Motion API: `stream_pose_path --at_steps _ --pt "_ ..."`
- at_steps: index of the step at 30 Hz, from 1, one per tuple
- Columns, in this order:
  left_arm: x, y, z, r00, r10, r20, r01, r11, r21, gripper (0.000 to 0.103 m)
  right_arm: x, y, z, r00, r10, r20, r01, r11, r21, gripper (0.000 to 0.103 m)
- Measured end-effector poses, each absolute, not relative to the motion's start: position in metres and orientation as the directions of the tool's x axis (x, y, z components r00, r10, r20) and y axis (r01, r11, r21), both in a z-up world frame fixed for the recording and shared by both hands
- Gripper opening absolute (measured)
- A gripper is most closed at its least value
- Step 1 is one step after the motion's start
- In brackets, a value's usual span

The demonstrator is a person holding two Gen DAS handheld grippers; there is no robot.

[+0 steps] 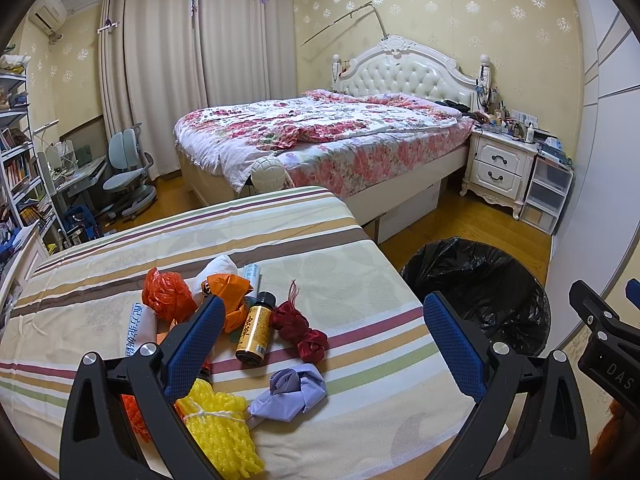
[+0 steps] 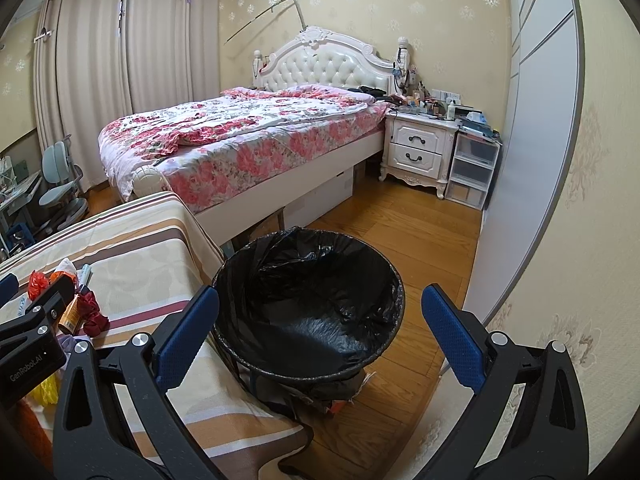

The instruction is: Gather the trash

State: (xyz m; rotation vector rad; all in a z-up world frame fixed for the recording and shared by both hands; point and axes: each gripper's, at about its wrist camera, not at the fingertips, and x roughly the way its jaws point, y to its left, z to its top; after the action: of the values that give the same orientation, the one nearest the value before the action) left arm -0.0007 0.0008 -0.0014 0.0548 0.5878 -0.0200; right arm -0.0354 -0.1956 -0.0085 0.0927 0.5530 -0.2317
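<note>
Trash lies on a striped cloth surface [image 1: 280, 240]: a gold bottle [image 1: 255, 330], a dark red scrunched piece [image 1: 298, 326], a lilac wad [image 1: 294, 394], a yellow foam net [image 1: 222, 424], orange bags [image 1: 168, 294] and white wrappers [image 1: 140, 328]. My left gripper [image 1: 320, 344] hovers open over this pile, holding nothing. A bin lined with a black bag [image 2: 312, 304] stands on the floor to the right of the surface. My right gripper [image 2: 320, 340] hangs open above the bin, empty. The bin [image 1: 480, 292] also shows in the left wrist view.
A floral bed [image 1: 320, 136] with a white headboard stands behind. A white nightstand [image 2: 418, 150] and plastic drawers [image 2: 474, 174] sit at its right. A desk chair [image 1: 124, 172] and bookshelves [image 1: 20, 168] are at left. Wood floor [image 2: 400, 216] surrounds the bin; a wardrobe [image 2: 536, 120] is right.
</note>
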Motion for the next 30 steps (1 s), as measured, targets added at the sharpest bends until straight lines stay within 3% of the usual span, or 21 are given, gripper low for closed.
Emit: stream_pose_path --at_steps 24,27,29,30 --pt "-0.005 -0.005 -0.001 0.833 -0.012 -0.553 0.057 0.996 0.064 0.096 -0.039 -0.201 -0.013 0.825 -0.189 -0.533 0.243 0.969 0.033 0.099" --pt "-0.01 -0.001 0.004 0.841 -0.002 -0.542 0.05 0.996 0.073 0.09 -0.039 -0.199 -0.014 0.824 -0.183 -0.537 0.238 0.971 0.035 0.099" --pt "-0.012 0.004 0.006 0.839 -0.006 -0.544 0.055 0.996 0.073 0.078 -0.039 -0.195 -0.011 0.825 -0.179 -0.536 0.232 0.972 0.033 0.099" --pt "-0.013 0.008 0.007 0.835 -0.01 -0.549 0.057 0.996 0.068 0.078 -0.04 -0.192 -0.009 0.826 -0.174 -0.536 0.227 0.973 0.034 0.099"
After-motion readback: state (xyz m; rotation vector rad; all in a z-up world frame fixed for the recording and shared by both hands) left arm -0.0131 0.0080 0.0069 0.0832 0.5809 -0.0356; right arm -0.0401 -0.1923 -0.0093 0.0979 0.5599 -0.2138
